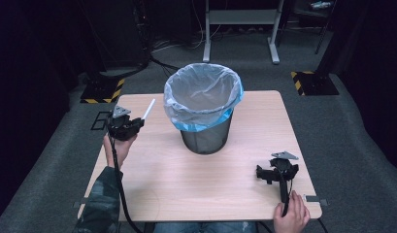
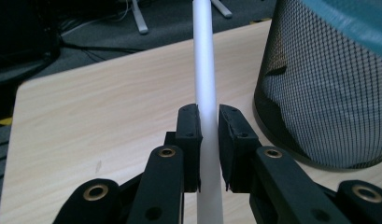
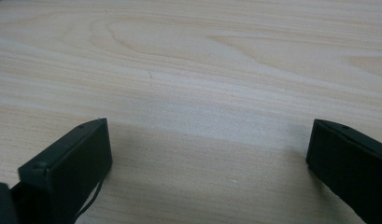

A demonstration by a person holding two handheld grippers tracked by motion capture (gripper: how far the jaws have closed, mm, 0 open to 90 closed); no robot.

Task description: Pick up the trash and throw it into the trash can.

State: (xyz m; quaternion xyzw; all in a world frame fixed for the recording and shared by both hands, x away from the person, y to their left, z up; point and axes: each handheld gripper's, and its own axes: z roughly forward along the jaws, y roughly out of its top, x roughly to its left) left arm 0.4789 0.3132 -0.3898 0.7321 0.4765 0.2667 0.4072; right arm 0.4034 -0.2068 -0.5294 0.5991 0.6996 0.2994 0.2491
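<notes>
Clamping white tube [image 2: 205, 84] between left claw [image 2: 208, 135] jaws

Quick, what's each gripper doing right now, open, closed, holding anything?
Left gripper: closed on the white tube, held near the mesh bin.
Right gripper: open, holding nothing, low over the table.

White tube [image 2: 205, 70] runs past the top edge.
</notes>
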